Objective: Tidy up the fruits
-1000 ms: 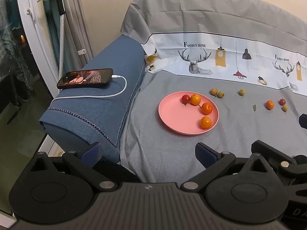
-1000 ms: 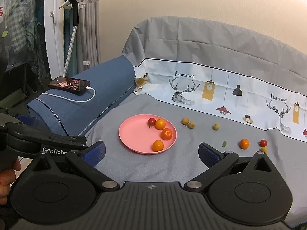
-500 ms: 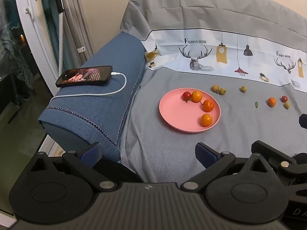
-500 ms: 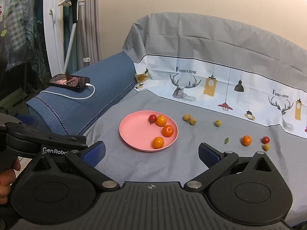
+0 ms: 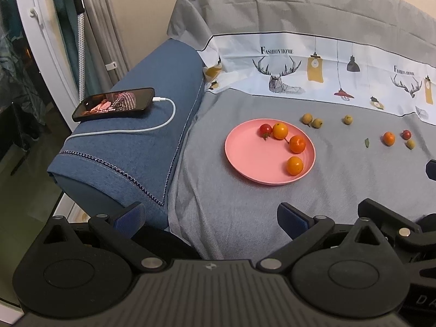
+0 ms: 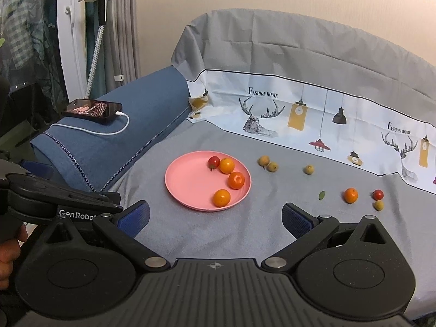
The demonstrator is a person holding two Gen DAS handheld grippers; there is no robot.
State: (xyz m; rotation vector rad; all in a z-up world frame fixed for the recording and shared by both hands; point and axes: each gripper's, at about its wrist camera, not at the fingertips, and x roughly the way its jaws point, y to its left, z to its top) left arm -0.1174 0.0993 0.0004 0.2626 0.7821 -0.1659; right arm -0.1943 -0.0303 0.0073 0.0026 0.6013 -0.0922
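Left wrist: left claw [image 5: 209, 215] wide, empty, held back from the plate [image 5: 245, 160], which sits on the grey sheet [image 5: 231, 204] with three oranges and one tomato [image 5: 265, 129] in it. Phone [image 5: 114, 104] on blue armrest

Right wrist: right claw [image 6: 215, 216] wide, empty. Left outside: one orange [image 6: 350, 195], one red tomato [image 6: 378, 194], four small yellowish fruits. Judged under halfway, six loose pieces to go

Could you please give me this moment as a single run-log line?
left gripper: open, empty | right gripper: open, empty | pink plate: three oranges, one tomato | cloth: six loose fruits
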